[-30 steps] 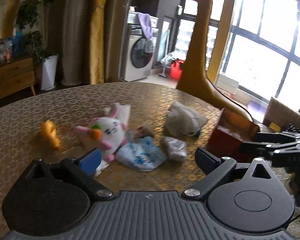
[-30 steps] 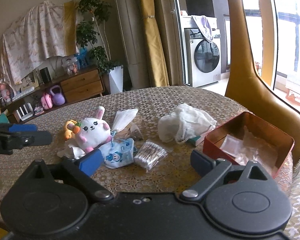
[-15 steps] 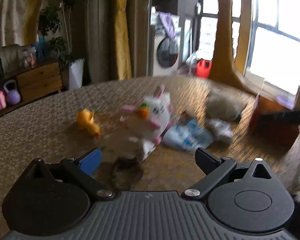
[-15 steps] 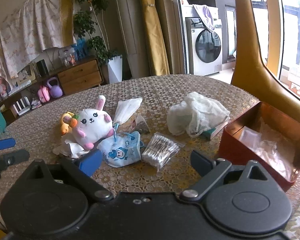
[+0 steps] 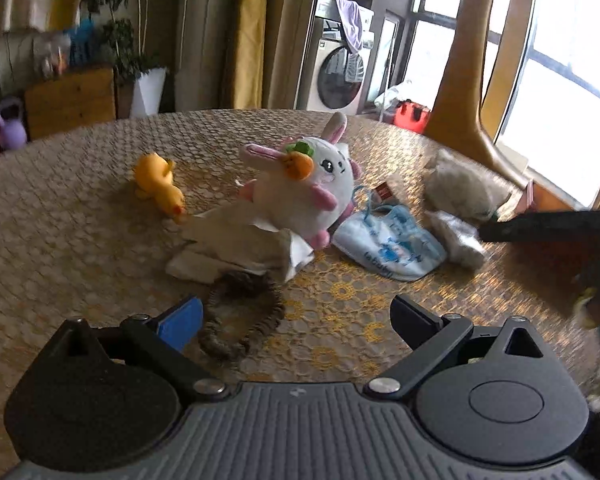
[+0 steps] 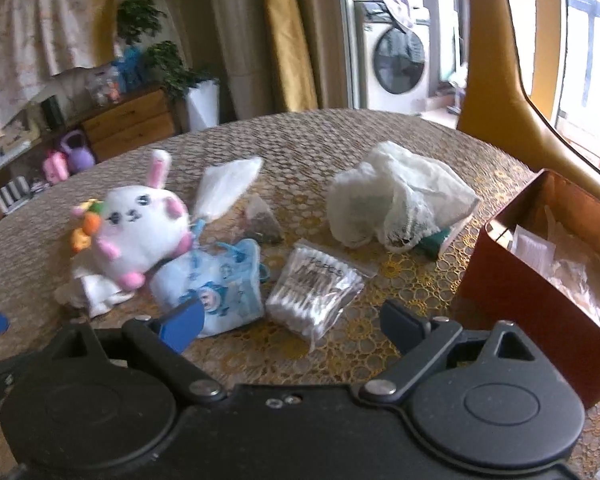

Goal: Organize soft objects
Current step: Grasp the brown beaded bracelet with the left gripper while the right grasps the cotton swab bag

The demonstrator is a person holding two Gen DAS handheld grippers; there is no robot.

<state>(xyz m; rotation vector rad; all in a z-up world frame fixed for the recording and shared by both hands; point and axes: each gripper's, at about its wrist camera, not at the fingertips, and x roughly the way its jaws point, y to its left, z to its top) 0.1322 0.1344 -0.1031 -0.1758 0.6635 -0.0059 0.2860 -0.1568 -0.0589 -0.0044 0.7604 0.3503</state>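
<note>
Soft objects lie scattered on a round table (image 5: pixel 60 208) with a gold lace-patterned cover. Red box (image 6: pixel 540 280), open-topped, at the table's right edge, holds clear wrappers. White mesh bundle (image 6: pixel 396 196) sits left of the box. White plush rabbit (image 5: pixel 312 188) with an orange carrot rests on folded white cloth (image 5: pixel 236 248). Blue printed pouch (image 6: pixel 220 280) lies just beside the rabbit; a bag of cotton swabs (image 6: pixel 316 284) lies near the pouch. Yellow duck toy (image 5: pixel 156 180) lies apart, left of the rabbit. Brown hair tie (image 5: pixel 240 312) lies just ahead of the left gripper (image 5: pixel 296 320), fingers apart, empty. Right gripper (image 6: pixel 292 324): fingers apart, empty, above the pouch and swabs.
</note>
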